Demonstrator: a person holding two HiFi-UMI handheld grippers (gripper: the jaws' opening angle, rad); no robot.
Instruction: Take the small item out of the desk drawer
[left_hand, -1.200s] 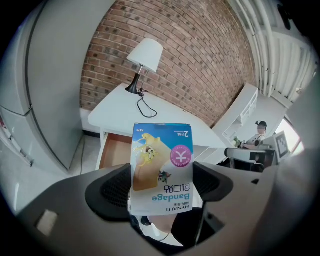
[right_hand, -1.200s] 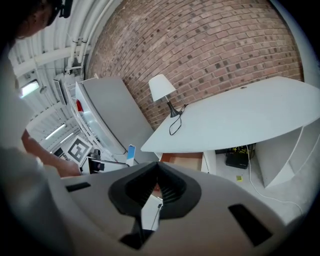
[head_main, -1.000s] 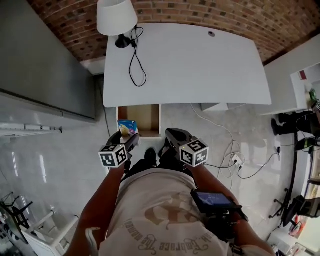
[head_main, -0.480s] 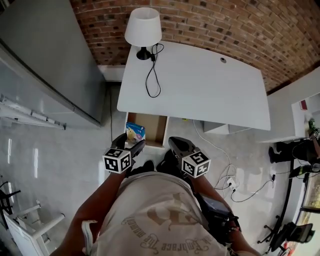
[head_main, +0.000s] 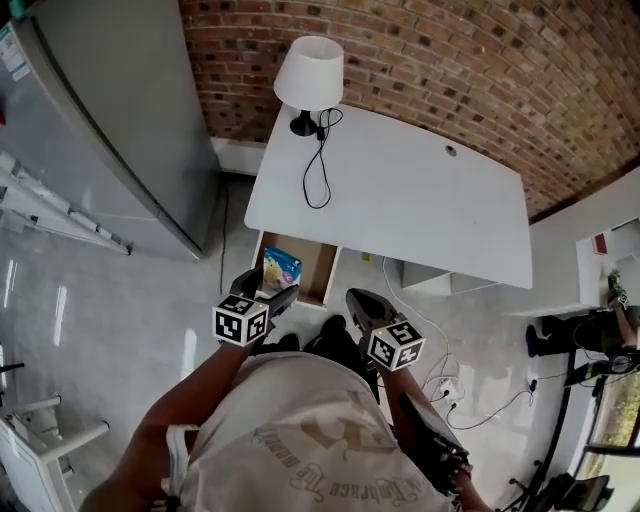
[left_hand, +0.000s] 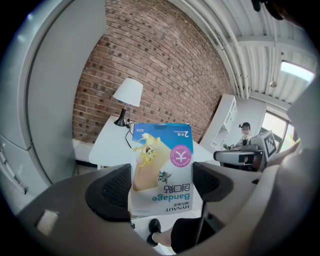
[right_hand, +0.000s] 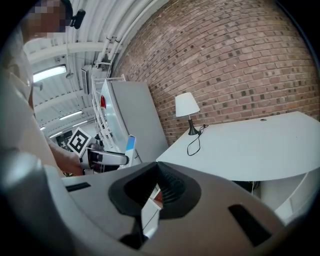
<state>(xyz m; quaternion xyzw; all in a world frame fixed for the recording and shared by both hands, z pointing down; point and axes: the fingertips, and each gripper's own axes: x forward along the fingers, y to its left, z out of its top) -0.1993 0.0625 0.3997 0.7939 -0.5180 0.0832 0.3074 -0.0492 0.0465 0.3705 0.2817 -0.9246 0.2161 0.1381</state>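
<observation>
Right now my left gripper (left_hand: 161, 186) pinches the box (left_hand: 162, 165) by its two sides, one pad on each, its print upside down in the left gripper view. In the head view the box shows over the left part of the open drawer (head_main: 320, 272), below the front edge of the white desk (head_main: 420, 200). My right gripper (right_hand: 158, 186) has its fingers pressed together, near the left one. A lamp (head_main: 308, 72) stands at the desk's far left corner, its cord (head_main: 318, 170) trailing across the top.

Left gripper (head_main: 272, 292) clamps a box (left_hand: 162, 165); right gripper (head_main: 355, 298) has its jaws together.
</observation>
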